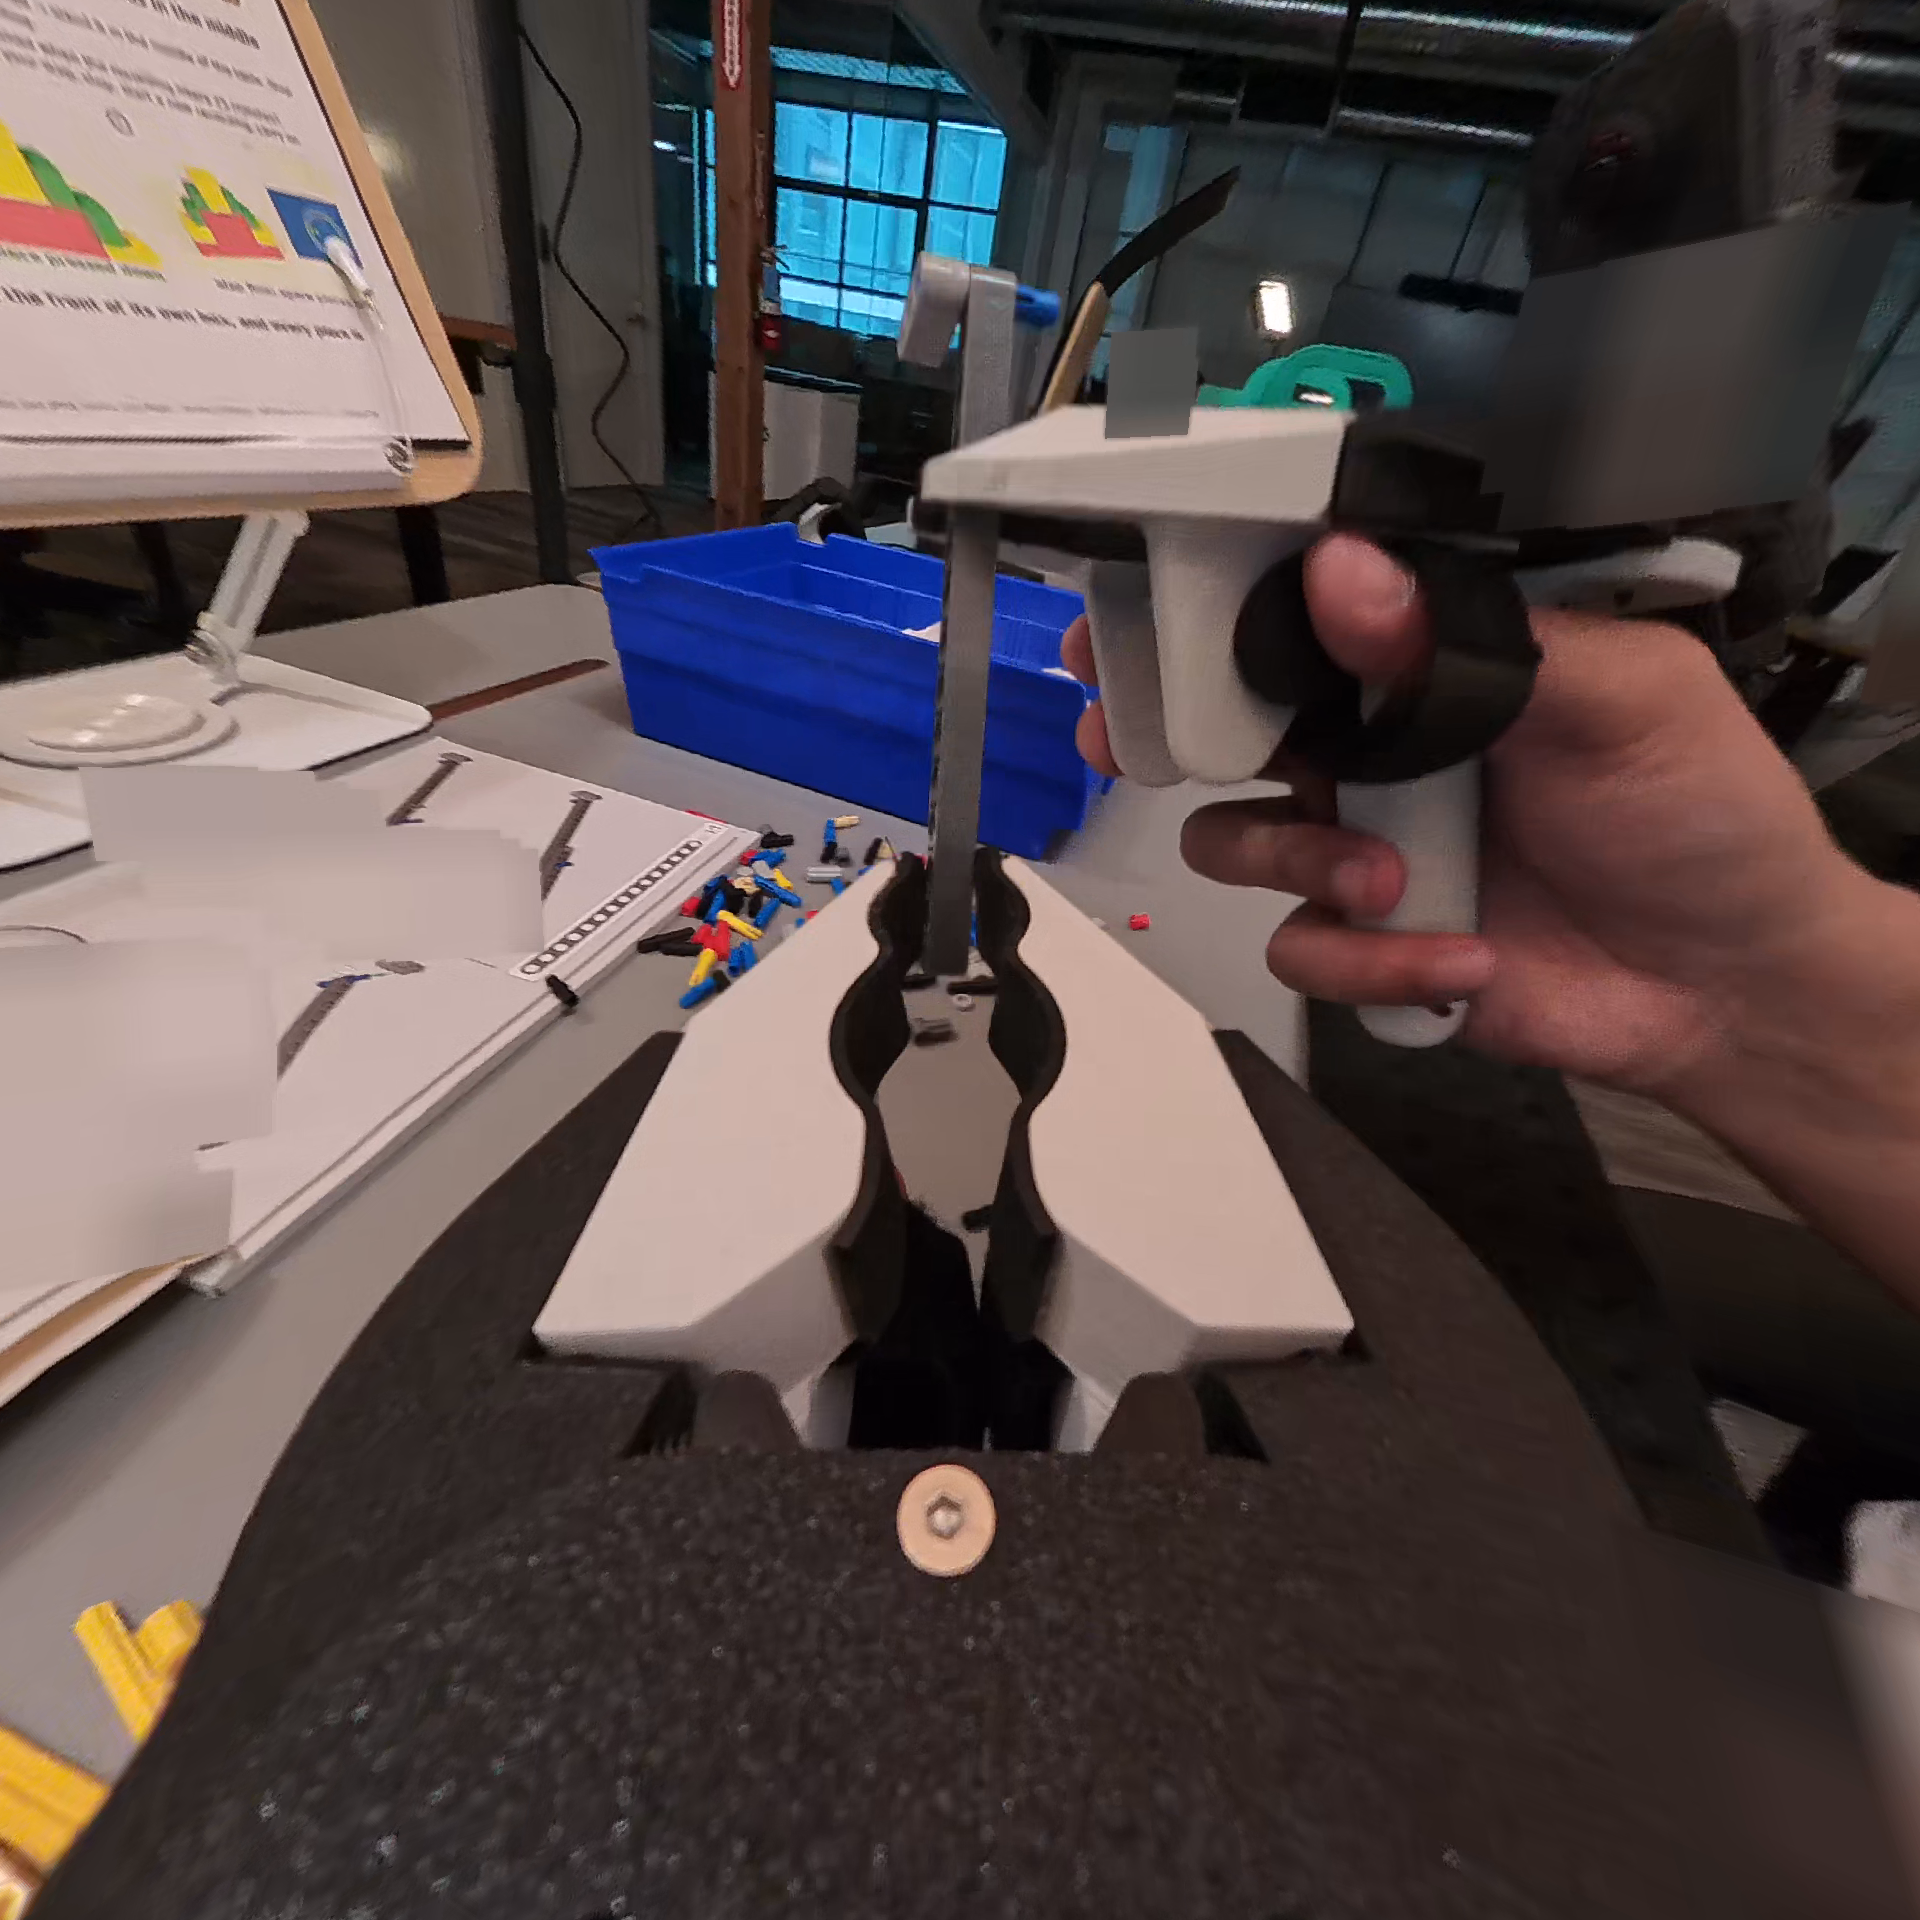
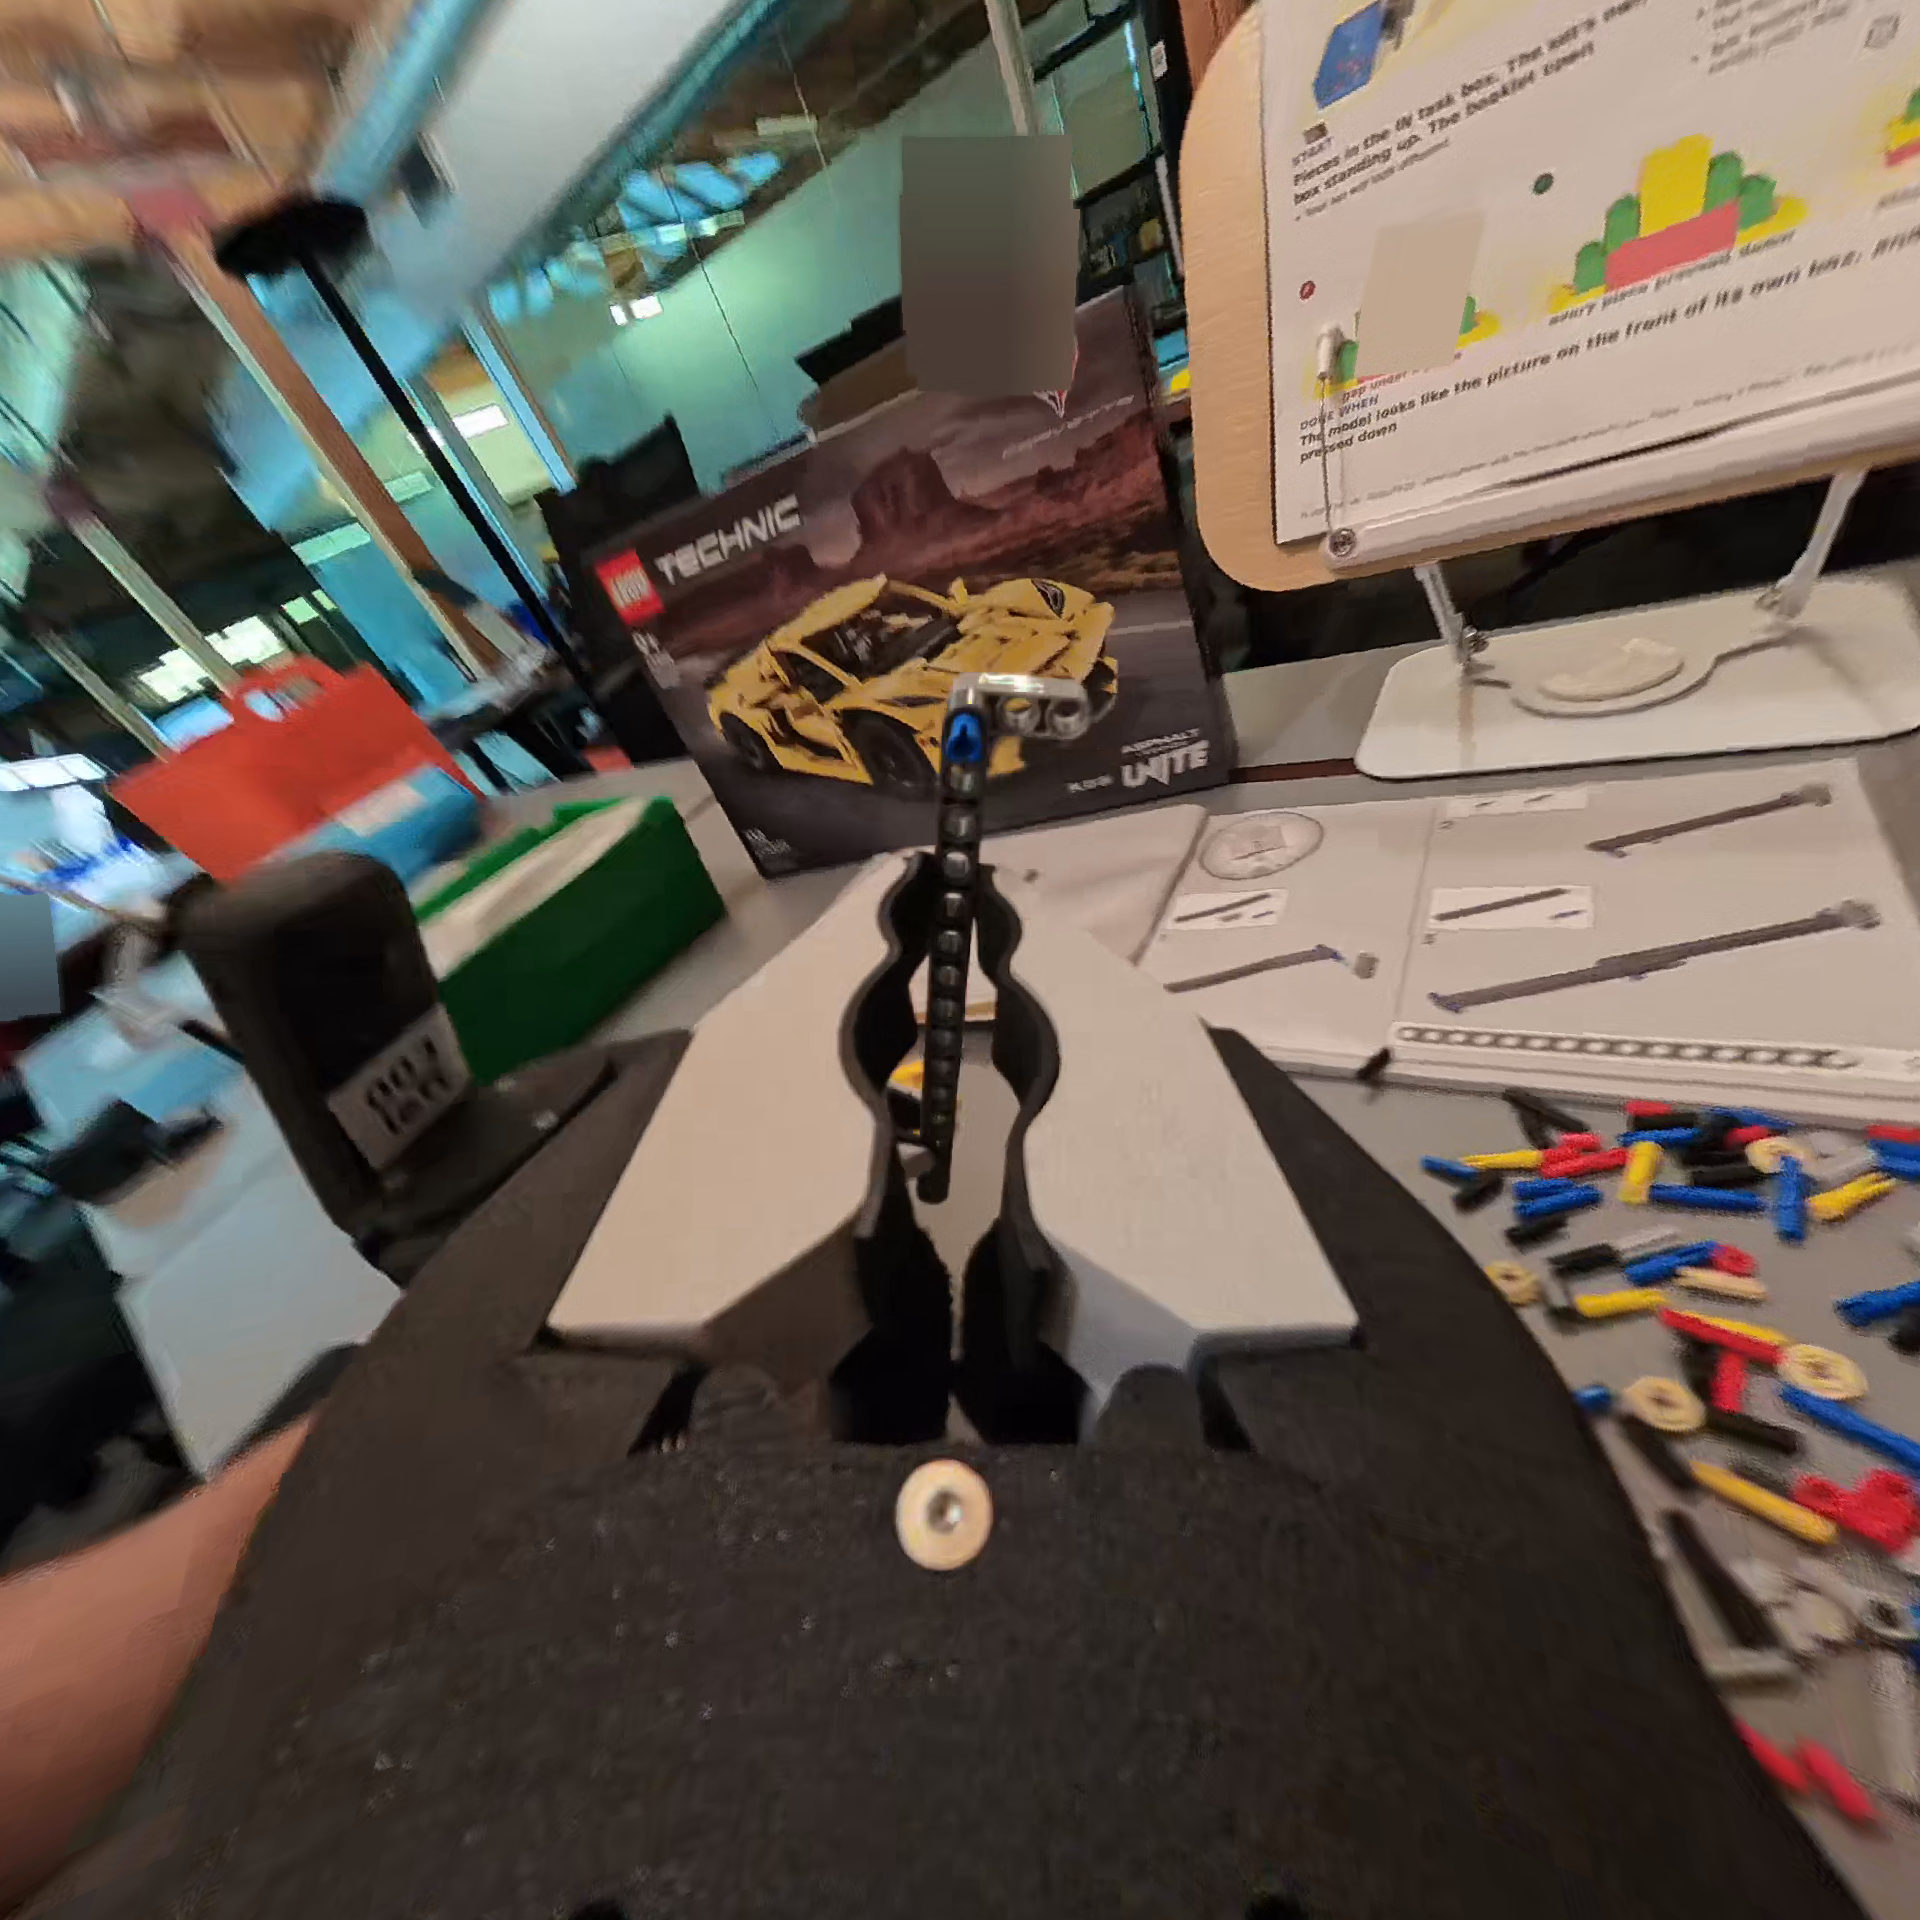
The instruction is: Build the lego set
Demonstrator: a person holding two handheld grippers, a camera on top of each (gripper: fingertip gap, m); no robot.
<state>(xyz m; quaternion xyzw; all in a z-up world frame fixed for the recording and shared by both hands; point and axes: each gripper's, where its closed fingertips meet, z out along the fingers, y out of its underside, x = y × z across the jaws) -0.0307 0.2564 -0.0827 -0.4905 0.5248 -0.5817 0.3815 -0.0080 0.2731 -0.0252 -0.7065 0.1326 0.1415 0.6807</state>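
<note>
Centre frame, both the left tongs (image 1: 948, 914) and right tongs (image 2: 951, 935) grip a long dark-grey beam (image 2: 951, 977) standing upright, blue pin (image 2: 963, 736) and grey connector (image 2: 1029, 701) on top.

Two wrist cameras, each looking forward along its own fingers over a grey table (image 1: 540, 665).

The left wrist view sits close behind the left gripper (image 1: 948, 904) and faces a blue bin (image 1: 831, 665) and dark windows beyond; the right gripper (image 1: 1226, 582) crosses close in front. The right wrist view sits close behind the right gripper (image 2: 948, 904), facing the set's box (image 2: 914, 665). Shared — the long grey beam (image 1: 951, 727) (image 2: 951, 997), the open booklet (image 1: 416, 935) (image 2: 1558, 914), the scattered pins (image 1: 738, 920) (image 2: 1683, 1247), and the instruction stand (image 1: 208, 260) (image 2: 1558, 260).
</note>
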